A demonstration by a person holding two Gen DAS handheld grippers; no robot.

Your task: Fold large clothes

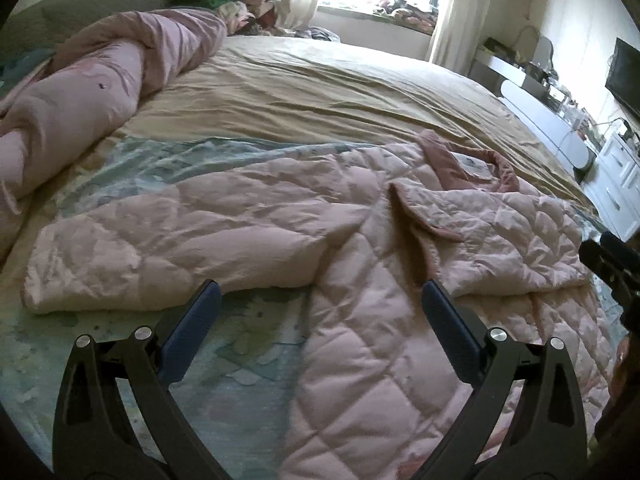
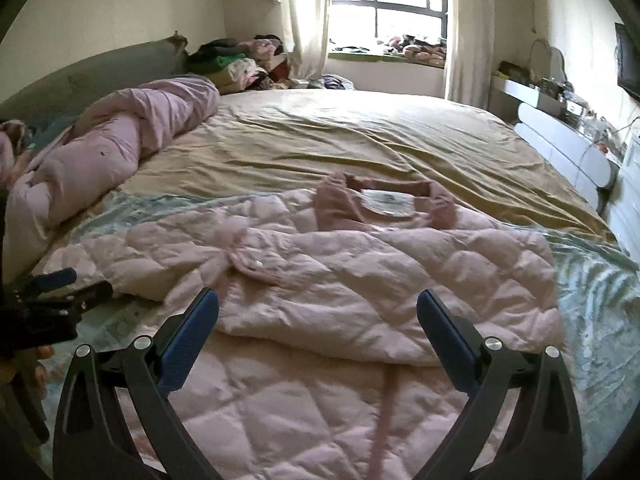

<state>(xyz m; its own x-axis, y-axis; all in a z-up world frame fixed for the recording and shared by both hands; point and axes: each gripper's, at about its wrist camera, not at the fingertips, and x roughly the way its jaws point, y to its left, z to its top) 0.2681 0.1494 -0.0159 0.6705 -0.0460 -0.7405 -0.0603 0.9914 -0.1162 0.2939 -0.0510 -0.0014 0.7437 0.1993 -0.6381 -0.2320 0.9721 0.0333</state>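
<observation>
Jaws both wide, empty | coat (image 2: 360,288) right side folded | next: pinch left sleeve (image 1: 132,256) cuff, fold inward flat

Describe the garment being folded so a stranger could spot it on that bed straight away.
Start at the big bed under the window; the near end is covered by a pale blue-green patterned sheet. On it lies the pink quilted jacket, darker pink collar pointing toward the window. Unlike the smooth lilac duvet bunched by the headboard, it has diamond stitching.
</observation>
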